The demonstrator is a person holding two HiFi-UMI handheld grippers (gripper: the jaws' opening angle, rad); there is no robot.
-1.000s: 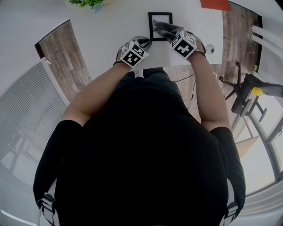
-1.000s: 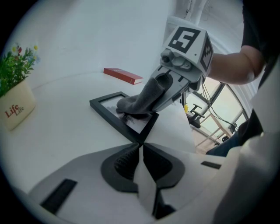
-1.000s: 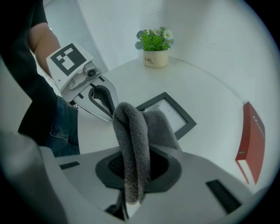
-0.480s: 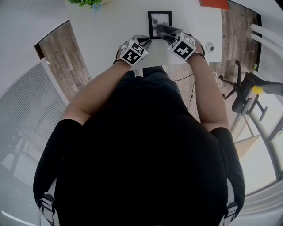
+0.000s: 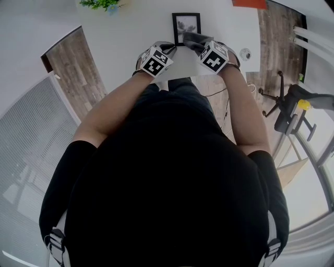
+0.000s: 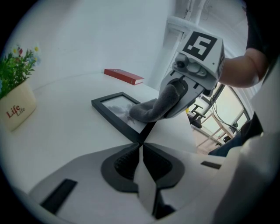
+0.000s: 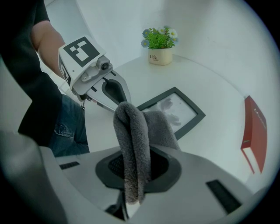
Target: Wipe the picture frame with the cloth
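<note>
A black picture frame [image 5: 187,25] [image 6: 114,109] [image 7: 175,111] lies flat on the white table [image 5: 135,26]. A grey cloth [image 5: 193,37] [image 6: 153,107] [image 7: 133,144] rests on the frame's near right part. My right gripper [image 5: 201,41] [image 6: 175,98] [image 7: 131,183] is shut on that cloth, which hangs folded over its jaws. My left gripper [image 5: 171,50] [image 6: 141,145] [image 7: 120,97] is shut, its tips meeting right at the frame's near left corner. Whether they pinch the corner is unclear.
A potted plant [image 5: 104,4] [image 6: 15,100] [image 7: 159,46] stands at the table's far left. A red book [image 5: 245,3] [image 6: 124,76] [image 7: 255,131] lies at the far right. A small round object [image 5: 245,53] sits near the right edge, with an office chair [image 5: 292,109] on the floor beyond.
The right gripper has drawn the cloth a little toward the frame's near edge. The left gripper stays at the frame's corner.
</note>
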